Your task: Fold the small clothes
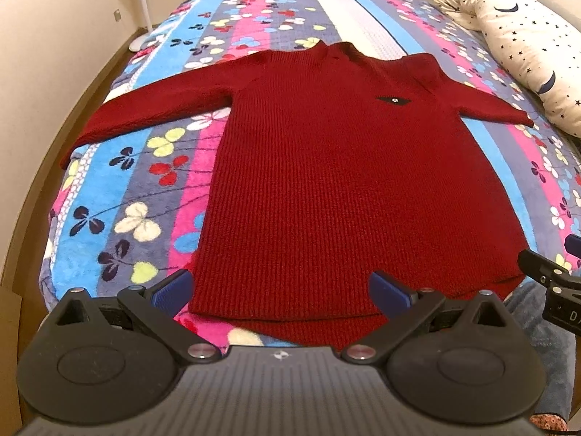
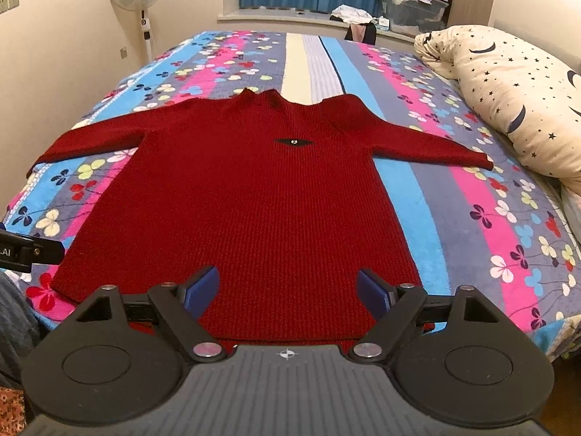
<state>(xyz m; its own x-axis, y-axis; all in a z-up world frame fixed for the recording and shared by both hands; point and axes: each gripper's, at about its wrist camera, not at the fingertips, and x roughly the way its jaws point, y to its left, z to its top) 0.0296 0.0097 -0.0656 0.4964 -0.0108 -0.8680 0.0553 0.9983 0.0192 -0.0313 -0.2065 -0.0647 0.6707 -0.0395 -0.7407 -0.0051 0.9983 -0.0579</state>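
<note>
A dark red knit sweater (image 1: 345,181) lies flat, front up, on the bed, both sleeves spread out, collar at the far end; it also shows in the right wrist view (image 2: 254,210). A small black diamond badge (image 1: 394,100) sits on its chest. My left gripper (image 1: 281,290) is open and empty, just above the hem near its left corner. My right gripper (image 2: 288,290) is open and empty over the hem toward its right side. Each gripper's tip shows at the edge of the other's view.
The bed carries a striped floral blanket (image 1: 145,181). A star-and-moon pillow (image 2: 508,91) lies along the right side. A standing fan (image 2: 139,0) is by the left wall. A windowsill with storage bins (image 2: 410,7) is behind the bed.
</note>
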